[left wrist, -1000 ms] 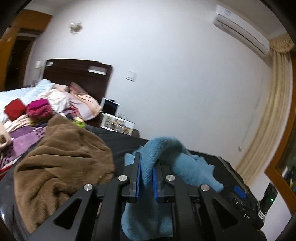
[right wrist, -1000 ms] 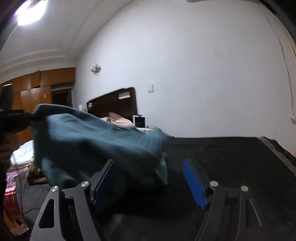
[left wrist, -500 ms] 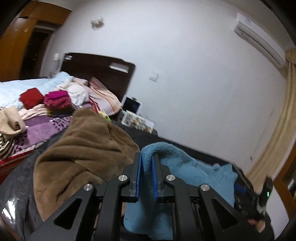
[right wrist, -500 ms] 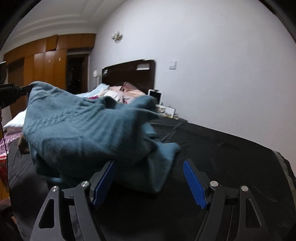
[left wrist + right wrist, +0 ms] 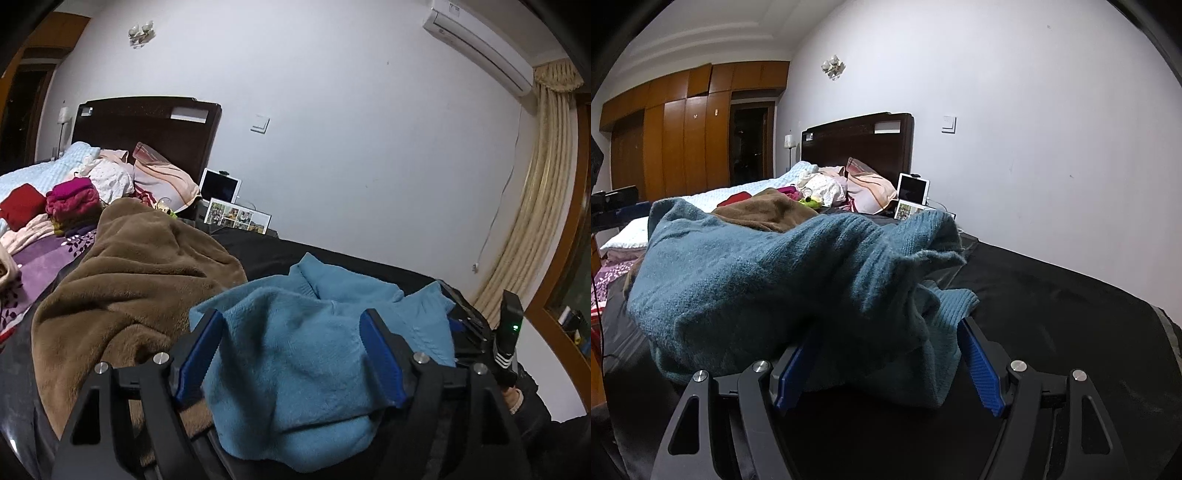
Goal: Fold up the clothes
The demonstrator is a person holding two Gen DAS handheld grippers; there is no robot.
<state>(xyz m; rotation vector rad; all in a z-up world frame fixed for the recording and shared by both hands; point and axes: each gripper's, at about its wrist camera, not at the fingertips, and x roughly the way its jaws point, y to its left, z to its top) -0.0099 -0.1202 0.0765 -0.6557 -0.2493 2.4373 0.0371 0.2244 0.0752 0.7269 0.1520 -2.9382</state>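
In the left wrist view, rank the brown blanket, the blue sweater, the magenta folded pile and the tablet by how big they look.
1. Brown blanket and blue sweater: both look large, but the sweater lies nearest the camera, so their order is unsure.
2. Magenta folded pile.
3. Tablet, slightly smaller and farther away.

One blue sweater [image 5: 306,347], one brown blanket [image 5: 136,280], two grippers with spread jaws, left gripper [image 5: 291,354] and right gripper [image 5: 886,362], perhaps two pillows [image 5: 162,173] at upper left, one tablet [image 5: 220,185], one photo frame [image 5: 238,220], one air conditioner [image 5: 480,44]
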